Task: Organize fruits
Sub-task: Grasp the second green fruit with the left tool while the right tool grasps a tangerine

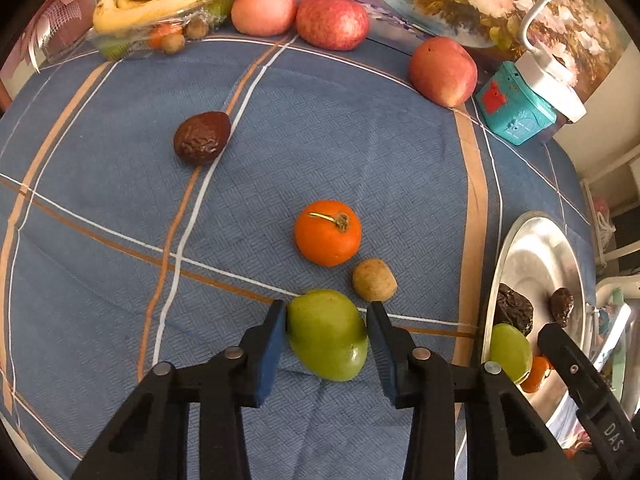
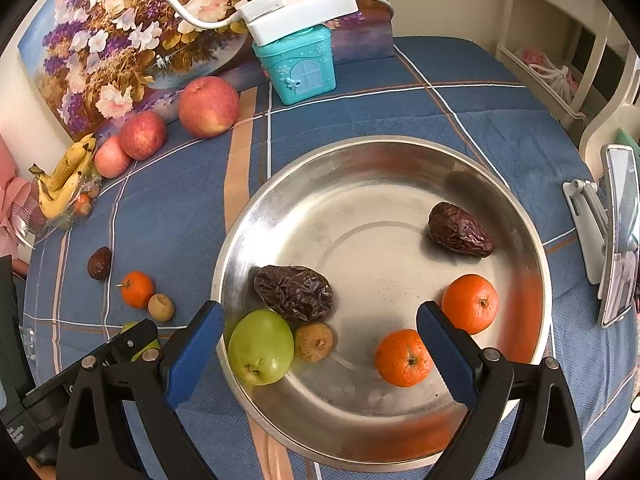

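Right now the left claw points steeply down at the counter, which is covered by a blue checked cloth, and a green fruit sits squarely between its two blue pads. Both pads touch the fruit's sides, so the claw looks clenched on it, though the fruit rests on the cloth and is not yet lifted. Its longer side runs slantwise, from the upper left toward the lower right of the left wrist view, so the pads grip it across the narrower width.

Just beyond the claw lie a small brown fruit and an orange, close together; a wrinkled dark date lies well apart, farther off to the left.

The steel dish lies to the right of the left claw, near it. The right claw hangs over that dish with its jaws wide apart and nothing between them. Already in the dish are another green fruit, two dates, two oranges and a small brown fruit.

Judging by this, the coming move is a lift and a short carry rightward into the dish.
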Available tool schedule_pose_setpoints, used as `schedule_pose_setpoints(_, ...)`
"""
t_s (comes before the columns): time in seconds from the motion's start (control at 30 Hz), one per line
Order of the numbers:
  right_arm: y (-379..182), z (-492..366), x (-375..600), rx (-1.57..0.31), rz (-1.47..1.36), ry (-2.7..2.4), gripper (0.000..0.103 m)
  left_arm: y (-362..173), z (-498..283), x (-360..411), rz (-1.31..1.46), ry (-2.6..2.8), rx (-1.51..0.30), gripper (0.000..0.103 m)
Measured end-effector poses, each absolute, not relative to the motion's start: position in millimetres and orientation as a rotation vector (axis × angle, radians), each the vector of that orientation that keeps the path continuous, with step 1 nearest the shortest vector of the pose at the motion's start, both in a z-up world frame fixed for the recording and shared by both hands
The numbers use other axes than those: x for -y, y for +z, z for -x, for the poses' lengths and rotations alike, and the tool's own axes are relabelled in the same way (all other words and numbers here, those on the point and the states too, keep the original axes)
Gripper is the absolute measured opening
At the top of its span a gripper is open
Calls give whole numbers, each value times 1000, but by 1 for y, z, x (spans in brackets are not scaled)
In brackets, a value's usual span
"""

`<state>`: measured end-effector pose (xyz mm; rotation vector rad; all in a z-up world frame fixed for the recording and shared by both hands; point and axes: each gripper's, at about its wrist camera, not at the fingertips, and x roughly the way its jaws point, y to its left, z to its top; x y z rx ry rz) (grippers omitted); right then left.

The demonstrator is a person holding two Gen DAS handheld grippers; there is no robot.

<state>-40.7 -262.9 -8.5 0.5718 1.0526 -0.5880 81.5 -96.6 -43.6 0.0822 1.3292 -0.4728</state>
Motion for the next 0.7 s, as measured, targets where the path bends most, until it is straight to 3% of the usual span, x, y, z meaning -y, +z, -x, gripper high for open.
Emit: schedule_pose_setpoints(0.7,-8,20,235,-1060,-512,-555,97,-3,-120,25,145,-426,-1225,43)
